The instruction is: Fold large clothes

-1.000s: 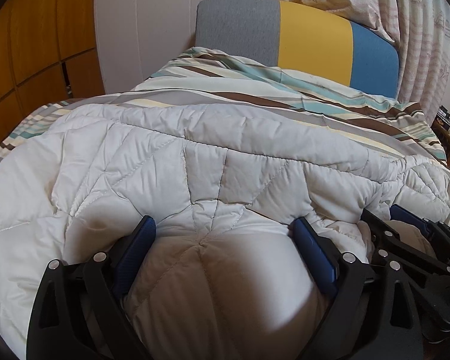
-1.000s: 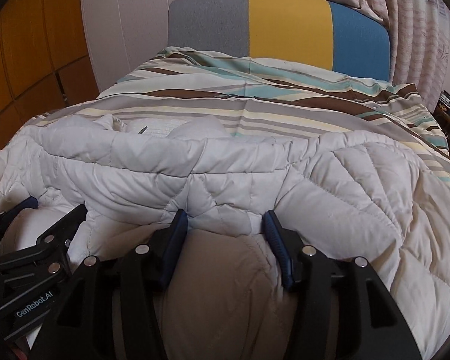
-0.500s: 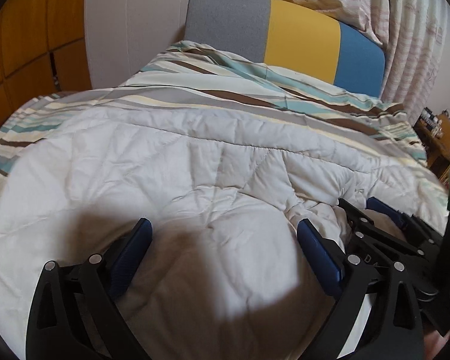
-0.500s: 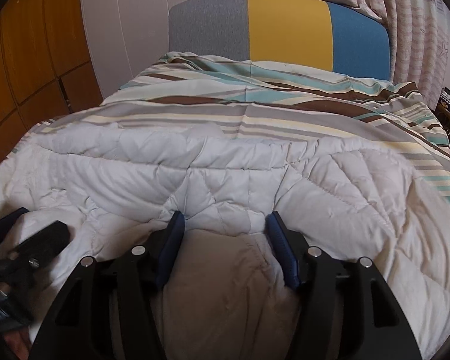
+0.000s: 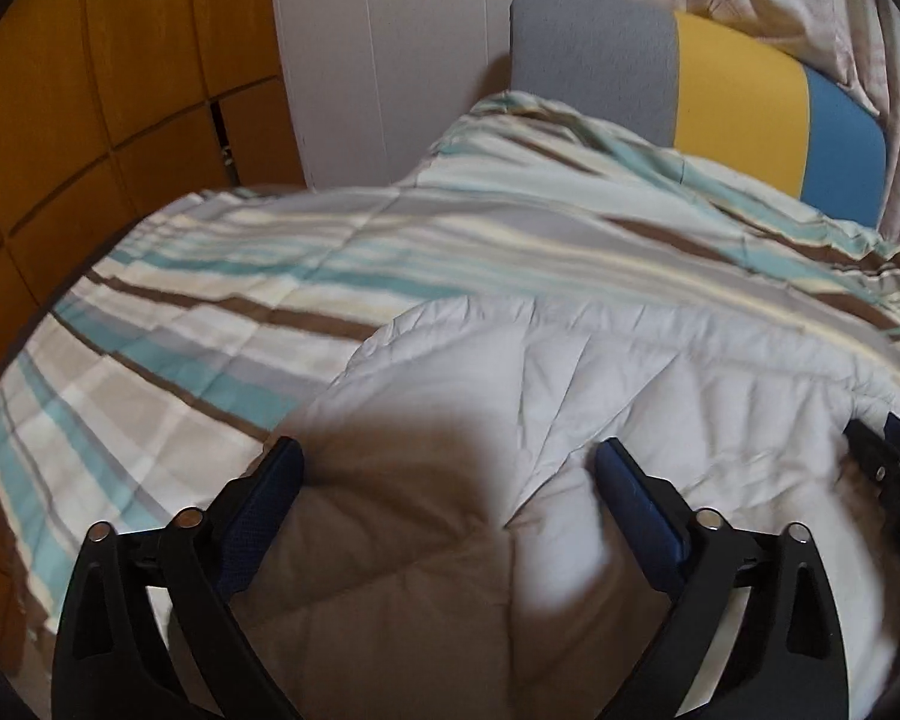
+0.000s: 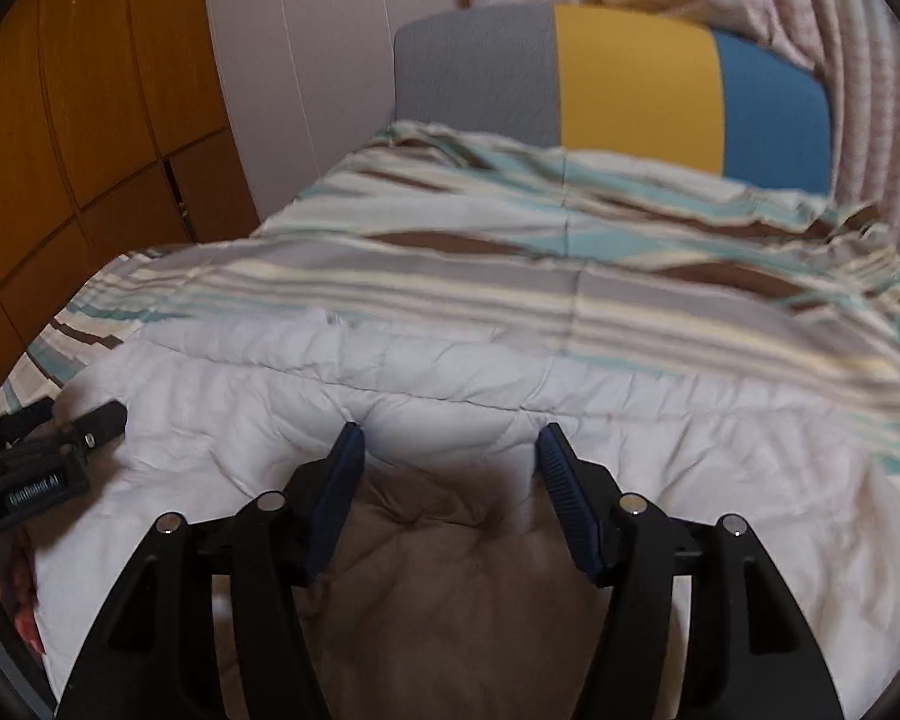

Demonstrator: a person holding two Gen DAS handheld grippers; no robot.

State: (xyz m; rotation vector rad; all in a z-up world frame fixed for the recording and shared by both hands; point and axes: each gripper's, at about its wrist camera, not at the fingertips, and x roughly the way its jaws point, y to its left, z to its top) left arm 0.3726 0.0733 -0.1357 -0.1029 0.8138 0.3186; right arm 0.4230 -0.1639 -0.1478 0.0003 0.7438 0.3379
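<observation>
A large white quilted padded garment point(image 5: 600, 396) lies spread on the striped bed; it also shows in the right wrist view point(image 6: 450, 384). My left gripper point(image 5: 447, 462) is open, its blue pads wide apart just over the garment's left part. My right gripper point(image 6: 450, 441) is open with a narrower gap, its pads beside a fold near the garment's far edge; whether they touch the fabric is unclear. The left gripper's body shows at the left edge of the right wrist view point(image 6: 36, 468). The right gripper's tips show at the right edge of the left wrist view point(image 5: 894, 468).
The bed has a striped cover point(image 5: 222, 324) in teal, brown, grey and cream, and a grey, yellow and blue headboard point(image 6: 618, 78). Orange wooden cabinets point(image 5: 90, 96) stand to the left. Patterned curtains point(image 6: 840, 30) hang at the right.
Both views have pulled back and shifted left, so more striped cover shows beside the garment. Both grippers remain open. The two grippers now sit farther apart.
</observation>
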